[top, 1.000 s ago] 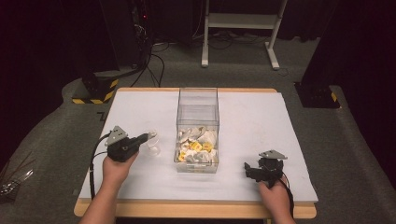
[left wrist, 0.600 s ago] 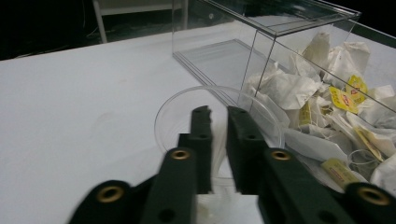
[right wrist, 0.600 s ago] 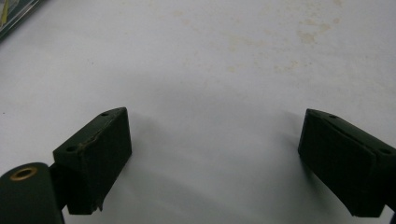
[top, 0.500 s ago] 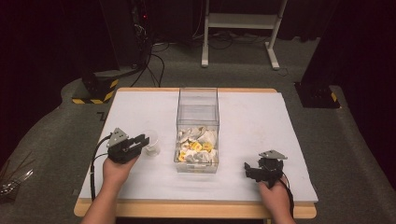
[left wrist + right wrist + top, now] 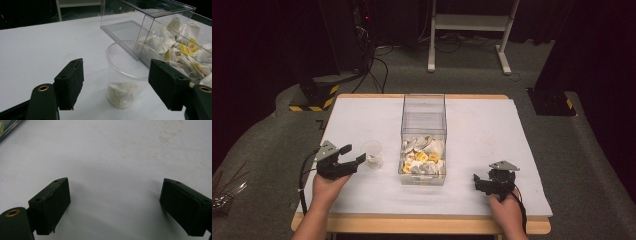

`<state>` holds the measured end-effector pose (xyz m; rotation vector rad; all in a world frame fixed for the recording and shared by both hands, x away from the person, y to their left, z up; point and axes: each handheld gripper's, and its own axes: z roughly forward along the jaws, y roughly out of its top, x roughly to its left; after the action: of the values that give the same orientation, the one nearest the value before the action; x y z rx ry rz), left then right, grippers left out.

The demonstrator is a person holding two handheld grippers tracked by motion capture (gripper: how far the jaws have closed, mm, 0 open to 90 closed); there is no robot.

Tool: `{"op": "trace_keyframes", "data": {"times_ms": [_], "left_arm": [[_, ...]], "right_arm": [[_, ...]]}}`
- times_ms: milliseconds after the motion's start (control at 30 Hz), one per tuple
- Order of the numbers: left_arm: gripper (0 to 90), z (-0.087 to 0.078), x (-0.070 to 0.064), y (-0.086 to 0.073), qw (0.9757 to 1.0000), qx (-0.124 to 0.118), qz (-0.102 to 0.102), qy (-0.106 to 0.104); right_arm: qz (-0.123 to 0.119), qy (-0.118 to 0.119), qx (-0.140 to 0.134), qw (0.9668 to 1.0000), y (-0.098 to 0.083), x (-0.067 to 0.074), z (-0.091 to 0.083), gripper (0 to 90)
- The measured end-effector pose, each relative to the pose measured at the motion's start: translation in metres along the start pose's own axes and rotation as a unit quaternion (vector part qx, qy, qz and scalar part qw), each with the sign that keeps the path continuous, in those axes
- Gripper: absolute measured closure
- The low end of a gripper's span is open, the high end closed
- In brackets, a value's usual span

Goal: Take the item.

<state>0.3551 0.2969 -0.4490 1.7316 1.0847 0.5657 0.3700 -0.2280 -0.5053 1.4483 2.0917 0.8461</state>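
A clear plastic cup (image 5: 126, 75) holding one tea bag (image 5: 121, 93) stands upright on the white table (image 5: 492, 130), just left of the clear box (image 5: 424, 140) of tea bags. The left gripper (image 5: 353, 156), closed and nearer the cup a second ago, has drawn back slightly; its jaws have just been opening and stand spread, clear of the cup ahead of them. Grey carpet and dark equipment surround the table. The right gripper (image 5: 477, 181) rests near the front edge, jaws spread over bare surface.
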Motion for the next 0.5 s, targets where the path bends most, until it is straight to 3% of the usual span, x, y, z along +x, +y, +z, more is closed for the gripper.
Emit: {"op": "trace_keyframes", "data": {"times_ms": [100, 233, 500], "left_arm": [[27.4, -0.009, 0.005, -0.005, 0.9999, -0.012, -0.010, 0.000], [27.4, -0.015, 0.010, -0.009, 0.9999, -0.009, -0.011, 0.005], [27.3, -0.021, 0.027, -0.031, 0.9991, 0.027, -0.019, 0.026]], "right_arm": [[0.000, 0.000, 0.000, 1.0000, 0.000, 0.000, 0.000, 9.6], [0.000, -0.001, -0.001, 1.0000, 0.000, 0.000, 0.000, 9.7], [0.000, -0.001, 0.000, 1.0000, 0.000, 0.000, 0.000, 9.7]]}}
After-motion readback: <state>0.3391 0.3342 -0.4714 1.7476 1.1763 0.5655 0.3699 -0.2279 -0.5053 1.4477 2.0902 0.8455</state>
